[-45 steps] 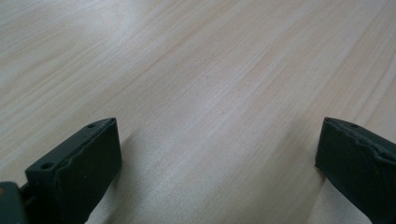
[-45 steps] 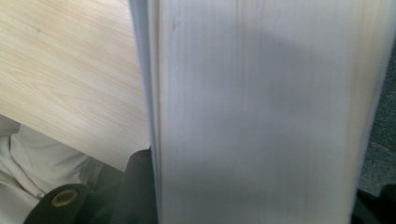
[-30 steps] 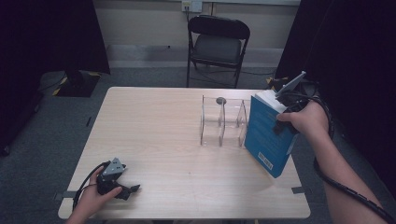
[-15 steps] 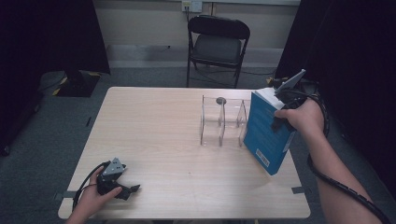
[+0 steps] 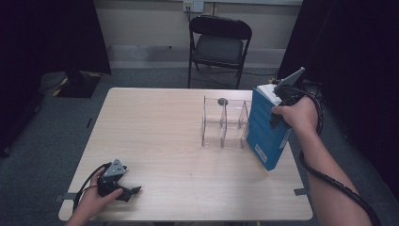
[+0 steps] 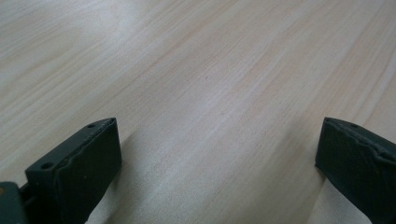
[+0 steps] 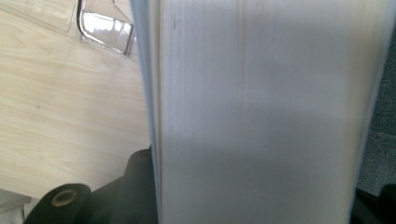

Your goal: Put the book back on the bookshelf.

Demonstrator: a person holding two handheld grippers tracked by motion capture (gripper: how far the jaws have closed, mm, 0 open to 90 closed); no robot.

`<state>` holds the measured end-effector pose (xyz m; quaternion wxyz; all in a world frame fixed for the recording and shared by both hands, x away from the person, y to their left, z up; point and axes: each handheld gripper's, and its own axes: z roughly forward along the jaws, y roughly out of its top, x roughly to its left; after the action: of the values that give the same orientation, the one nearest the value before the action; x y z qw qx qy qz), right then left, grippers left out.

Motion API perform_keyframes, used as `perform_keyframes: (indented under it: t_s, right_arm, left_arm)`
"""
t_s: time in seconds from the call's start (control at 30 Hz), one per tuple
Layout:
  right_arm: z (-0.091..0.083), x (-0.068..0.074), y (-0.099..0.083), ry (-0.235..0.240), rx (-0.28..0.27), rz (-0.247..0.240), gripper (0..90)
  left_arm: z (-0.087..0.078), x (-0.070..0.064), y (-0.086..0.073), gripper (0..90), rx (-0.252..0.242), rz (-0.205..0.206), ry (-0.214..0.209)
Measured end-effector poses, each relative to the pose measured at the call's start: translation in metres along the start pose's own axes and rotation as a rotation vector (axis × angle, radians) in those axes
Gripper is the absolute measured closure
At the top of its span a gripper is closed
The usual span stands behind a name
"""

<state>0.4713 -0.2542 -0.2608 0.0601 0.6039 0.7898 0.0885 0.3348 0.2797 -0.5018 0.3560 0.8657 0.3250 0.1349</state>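
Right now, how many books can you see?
1. A blue book stands tilted near the table's right edge, beside the clear rack, clamped by the right gripper. The rack's slots look empty; none seems hidden.

No text, brand or number can be read anywhere. The blue book [image 5: 266,129] bears a small white label low on its cover, near the bottom corner, but its print is too small and blurred to make out in the high view. In the right gripper view the book [image 7: 261,112] shows its plain white page edges, with no writing on them. The table [image 6: 201,79] in the left gripper view is bare wood grain without marks or signs. The wall outlet plate [image 5: 194,5] behind the chair carries no legible lettering.
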Motion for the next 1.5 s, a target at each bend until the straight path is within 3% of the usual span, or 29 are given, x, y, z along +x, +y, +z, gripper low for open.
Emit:
perform_keyframes:
  t_s: [0.63,1.5]
  right_arm:
    - [-0.002,-0.001,0.019,-0.008,-0.039,0.070,61.9]
    - [0.015,-0.003,0.036,-0.029,-0.077,0.120,61.8]
  left_arm:
    - [0.000,-0.001,0.000,0.0,-0.005,-0.010,-0.001]
    - [0.001,0.000,0.000,0.0,-0.008,-0.007,-0.002]
